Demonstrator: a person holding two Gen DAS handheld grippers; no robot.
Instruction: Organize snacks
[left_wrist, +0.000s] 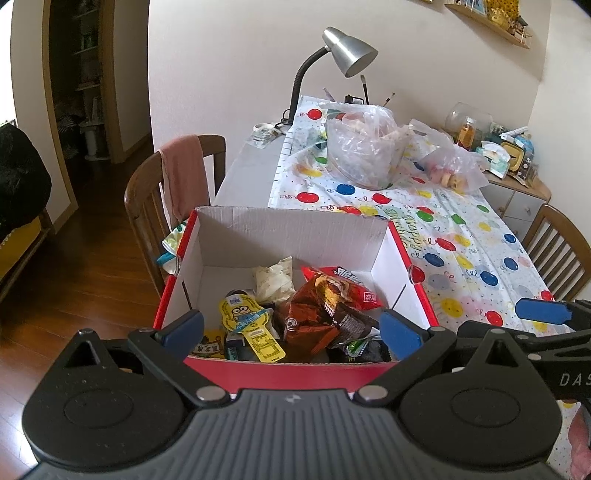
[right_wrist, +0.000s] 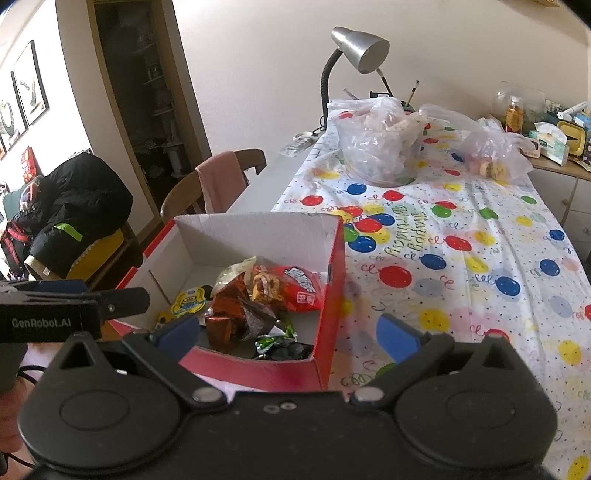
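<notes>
Snacks (left_wrist: 325, 310), "Happy Birthday" tablecloth (right_wrist: 417, 236), "GenRobot.AI" hand-held gripper (right_wrist: 74, 302)

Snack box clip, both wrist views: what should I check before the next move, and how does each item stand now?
1. Left gripper open and empty: ok.
2. Right gripper open and empty: ok.
3. Box open on top, with room at the far end: ok.
4. Snacks already inside, such as the red packet: ok.
5. Plastic bags on the tablecloth not yet boxed: not ok.
6. Contents of those bags: cannot tell.
</notes>
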